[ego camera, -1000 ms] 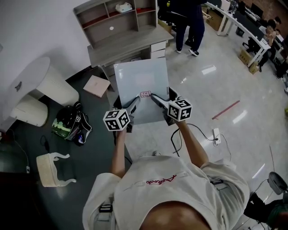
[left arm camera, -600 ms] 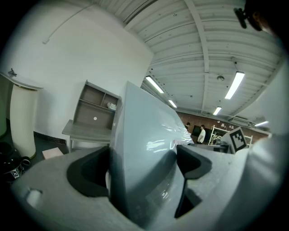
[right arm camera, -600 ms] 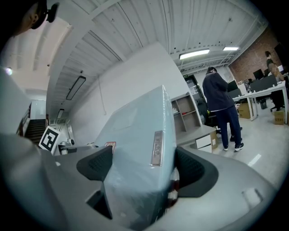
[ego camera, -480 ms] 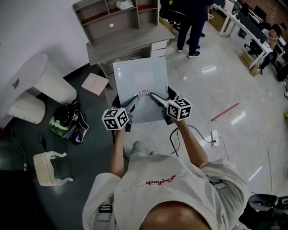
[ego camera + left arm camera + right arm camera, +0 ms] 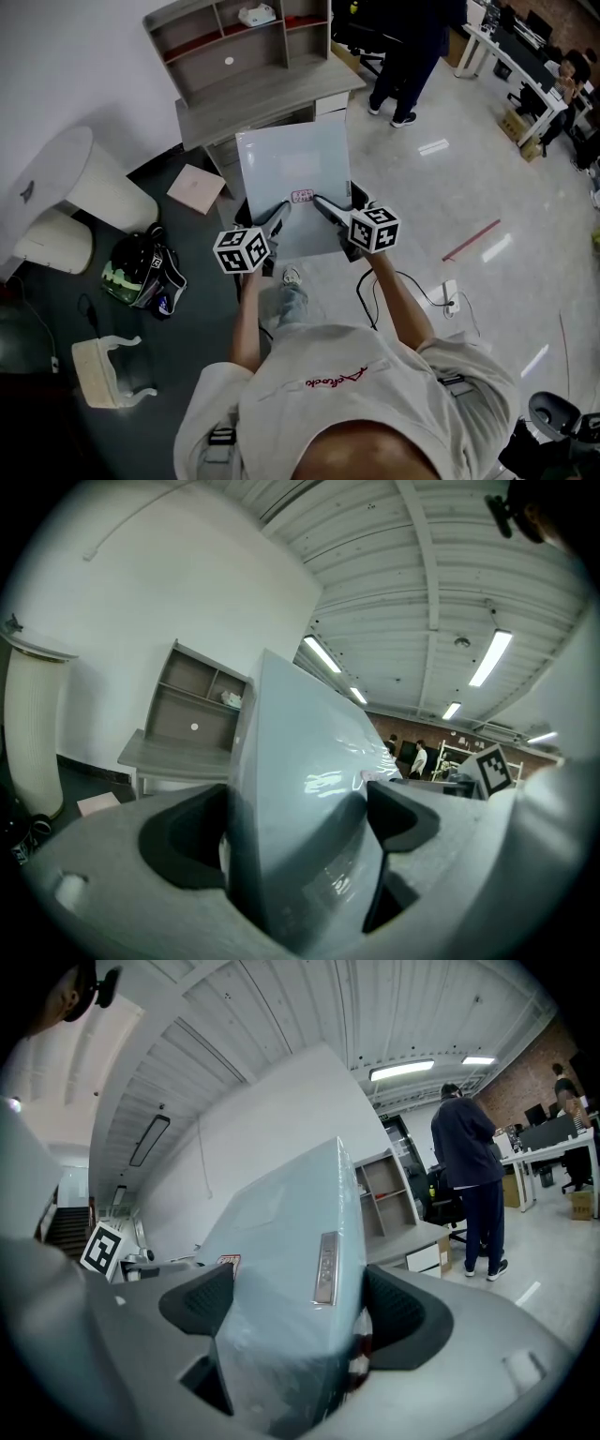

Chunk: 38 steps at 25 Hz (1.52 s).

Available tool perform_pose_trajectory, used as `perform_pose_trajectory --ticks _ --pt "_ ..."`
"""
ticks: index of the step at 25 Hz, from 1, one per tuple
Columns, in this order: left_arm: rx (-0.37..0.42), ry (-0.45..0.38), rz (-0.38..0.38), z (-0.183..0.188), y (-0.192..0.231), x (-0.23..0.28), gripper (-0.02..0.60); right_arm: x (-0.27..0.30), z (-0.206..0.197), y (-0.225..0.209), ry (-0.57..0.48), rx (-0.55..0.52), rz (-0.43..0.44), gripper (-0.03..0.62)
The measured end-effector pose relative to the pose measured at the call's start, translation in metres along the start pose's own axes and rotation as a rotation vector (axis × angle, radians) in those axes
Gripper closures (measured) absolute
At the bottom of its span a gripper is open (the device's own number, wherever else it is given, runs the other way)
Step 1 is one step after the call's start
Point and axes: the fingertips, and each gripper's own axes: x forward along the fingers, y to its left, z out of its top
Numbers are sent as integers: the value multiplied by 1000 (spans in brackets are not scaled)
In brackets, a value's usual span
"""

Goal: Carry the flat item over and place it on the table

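Note:
A flat pale blue-grey panel (image 5: 293, 173) with a small pink label is held level in front of the person, above the floor. My left gripper (image 5: 279, 210) is shut on its near left edge, and my right gripper (image 5: 321, 203) is shut on its near right edge. In the left gripper view the panel (image 5: 300, 789) fills the gap between the jaws. The right gripper view shows the panel (image 5: 281, 1269) clamped likewise, with a small metal plate on its edge. A grey desk (image 5: 262, 94) with a shelf unit stands just beyond the panel's far edge.
A white round stand (image 5: 94, 183) and a helmet (image 5: 141, 272) are on the dark floor at left, with a pink square pad (image 5: 196, 187) near the desk. A person (image 5: 408, 56) stands at the back right. A cable and power strip (image 5: 448, 289) lie at right.
The person has stepped forward with the panel. The desk and floor items have slid slightly in view. Both grippers keep the same hold.

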Motion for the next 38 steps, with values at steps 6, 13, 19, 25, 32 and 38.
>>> perform_pose_trajectory --ticks 6,13,19,25,32,38 --pt "-3 3 -25 19 40 45 100 53 14 -23 -2 -5 -26 148" --pt "-9 5 -49 58 90 98 100 122 46 -46 -4 -11 -49 148" --pt "-11 2 -65 92 131 140 100 181 72 -64 -7 -17 -62 148" --pt "-7 8 -95 117 164 189 100 230 94 -90 -19 -18 -93 148" --pt "8 14 -124 140 195 234 100 275 112 -116 -39 -14 -120 148" --pt "21 29 -146 151 216 263 100 304 118 -132 -52 -1 -143 148"
